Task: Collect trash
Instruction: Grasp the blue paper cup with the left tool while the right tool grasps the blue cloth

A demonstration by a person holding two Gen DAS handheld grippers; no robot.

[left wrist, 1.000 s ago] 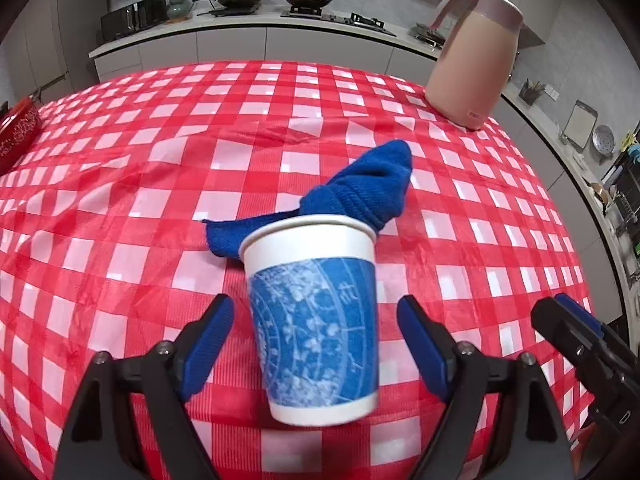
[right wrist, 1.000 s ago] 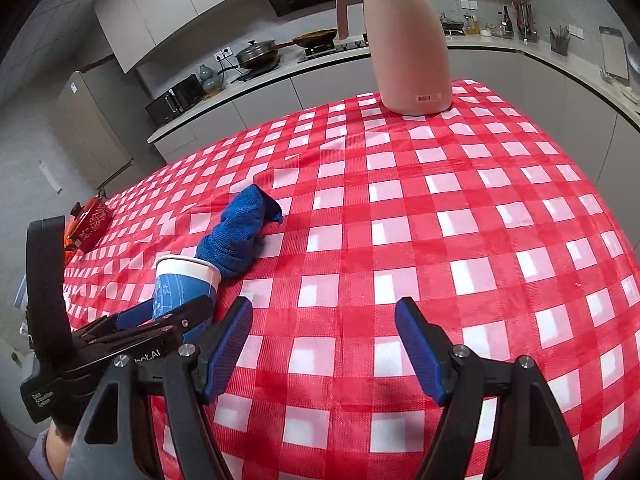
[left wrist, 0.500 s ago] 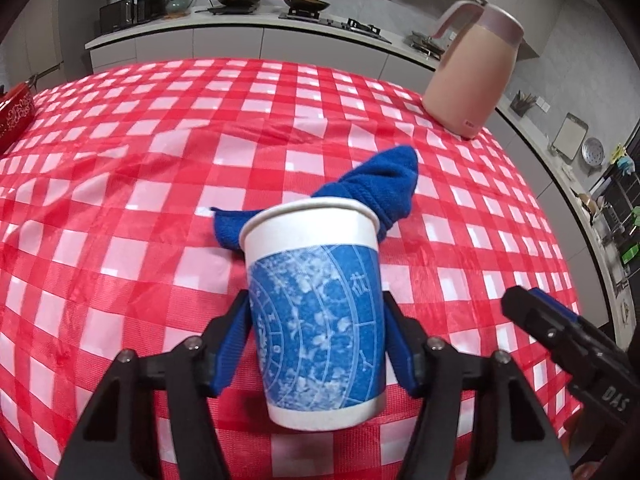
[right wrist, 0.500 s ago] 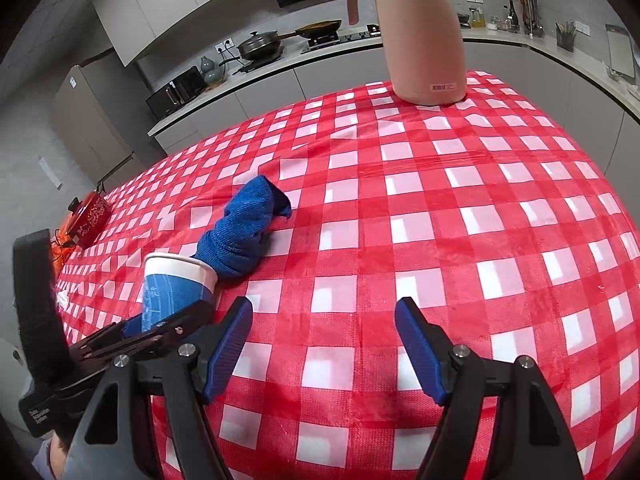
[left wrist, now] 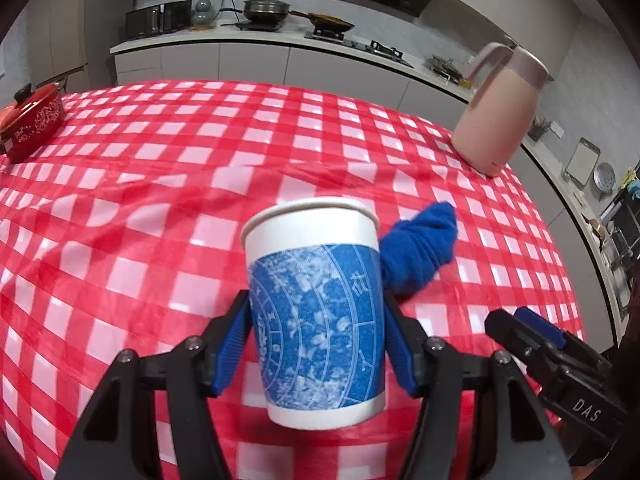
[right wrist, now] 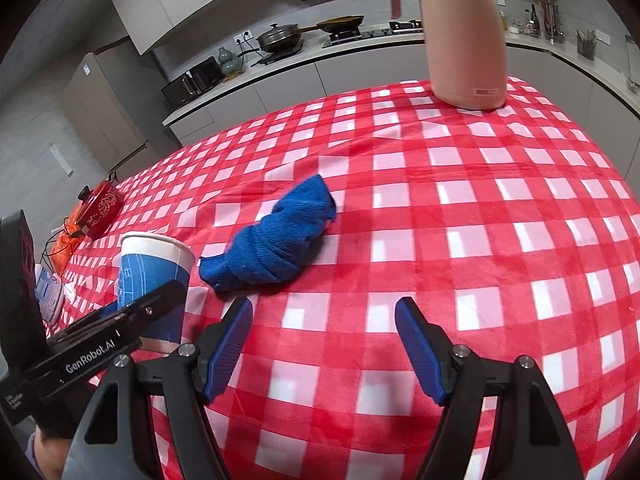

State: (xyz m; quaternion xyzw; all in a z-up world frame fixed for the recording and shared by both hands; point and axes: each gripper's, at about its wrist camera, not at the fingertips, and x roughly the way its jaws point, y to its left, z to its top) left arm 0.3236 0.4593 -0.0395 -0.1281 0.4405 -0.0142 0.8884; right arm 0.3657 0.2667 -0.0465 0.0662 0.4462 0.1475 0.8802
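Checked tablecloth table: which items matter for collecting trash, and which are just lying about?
In play:
- white paper cup with blue print, clamped upright in the left gripper
- right gripper, open and empty

Lying about:
- crumpled blue cloth, possibly for wiping
- tall pink jug
- red lidded pot
- red-and-white checked tablecloth

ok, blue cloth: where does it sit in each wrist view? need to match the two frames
Left wrist: blue cloth sits right of centre, just behind and to the right of the paper cup held by the left gripper.
Right wrist: blue cloth lies left of centre on the tablecloth, above the open right gripper, with the cup at its left.
Shared landmark: pink jug, upper right in the left view, top edge in the right view.
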